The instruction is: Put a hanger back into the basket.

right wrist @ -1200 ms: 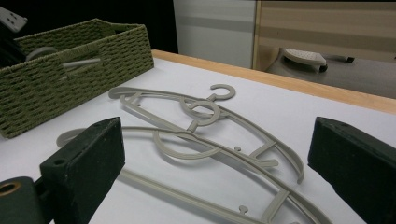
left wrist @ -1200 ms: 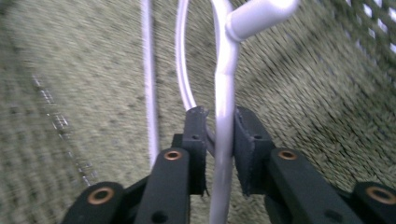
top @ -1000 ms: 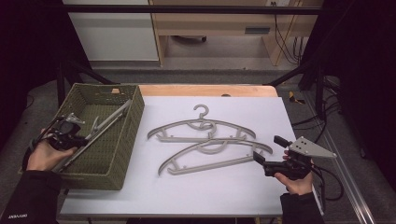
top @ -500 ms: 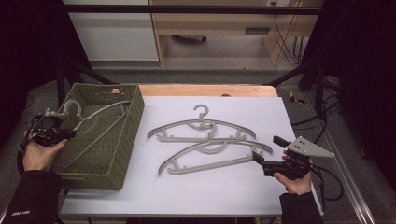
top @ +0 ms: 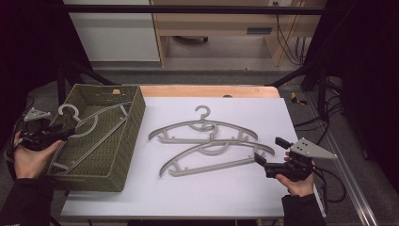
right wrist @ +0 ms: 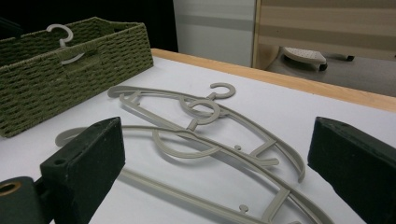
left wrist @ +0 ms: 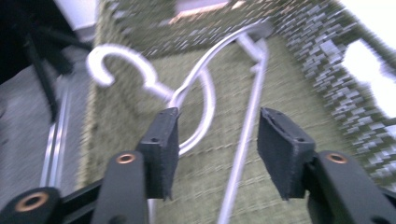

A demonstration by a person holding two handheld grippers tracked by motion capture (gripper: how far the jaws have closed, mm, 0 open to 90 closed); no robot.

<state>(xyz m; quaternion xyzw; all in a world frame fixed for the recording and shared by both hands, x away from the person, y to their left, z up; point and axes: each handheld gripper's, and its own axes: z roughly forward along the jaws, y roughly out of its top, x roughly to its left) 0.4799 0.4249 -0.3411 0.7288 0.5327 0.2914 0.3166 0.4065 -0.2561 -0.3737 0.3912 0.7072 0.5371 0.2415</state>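
Observation:
Three grey plastic hangers are in view. One hanger (top: 96, 127) lies in the green woven basket (top: 133, 117), its hook (top: 69, 111) up over the left rim. My left gripper (top: 55, 135) is open at that rim; in the left gripper view its jaws stand apart (left wrist: 215, 144) just short of the hanger's neck (left wrist: 187, 91). The other two hangers overlap on the white table, the far hanger (top: 203, 126) and the near hanger (top: 214, 154). My right gripper (top: 270, 151) is open beside the near hanger's right end, with both hangers (right wrist: 210, 140) ahead of it.
The white table top (top: 282, 113) has a wooden strip (top: 211, 91) along its far edge. The basket (right wrist: 70, 60) takes up the table's left side. Cables and dark frame posts (top: 324, 89) stand off the right edge. A cabinet and a bench sit beyond the table.
The hanger in the basket has dropped from a steep tilt to lying low. My left gripper has drawn back to the basket's left rim. The right gripper has stayed put.

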